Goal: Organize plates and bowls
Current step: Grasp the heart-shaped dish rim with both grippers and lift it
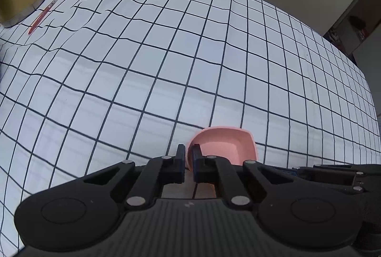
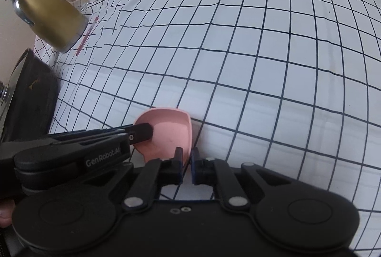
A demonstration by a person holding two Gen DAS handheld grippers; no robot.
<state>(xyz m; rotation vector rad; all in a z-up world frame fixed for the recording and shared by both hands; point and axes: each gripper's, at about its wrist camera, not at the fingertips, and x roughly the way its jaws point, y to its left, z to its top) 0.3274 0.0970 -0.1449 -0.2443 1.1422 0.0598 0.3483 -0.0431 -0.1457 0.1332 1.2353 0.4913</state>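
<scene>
Nearest each camera: a black two-finger gripper, and both are clamped on one pink bowl (image 1: 221,145).

Left gripper (image 1: 188,154): jaws drawn close together with the bowl's left rim wall pinched between them. From the right wrist view the same tool enters from the left, one finger lying inside the bowl at its left edge (image 2: 142,129).

Right gripper (image 2: 187,156): jaws likewise nearly closed, pinching the bowl's near right rim. Only its body shows at the lower right edge of the left wrist view.

Location of task item: the bowl sits at the near edge of the table, over the white grid-checked tablecloth (image 1: 166,54). It appears tilted, mouth turned toward the cameras; whether its base touches the cloth cannot be told. No plates or other bowls are visible in either view.

Governing relation: the bowl lies directly ahead of both sets of jaws, held on two adjoining sides of its rim, so neither hand is nearer. Judgement: any transfer requires both hands to travel together, or one to let go first; uneven motion risks twisting the rim out of one pinch.

Other items: a gold thermos jug (image 2: 50,16) and a red pen (image 2: 87,36) stand well apart at the far left.
</scene>
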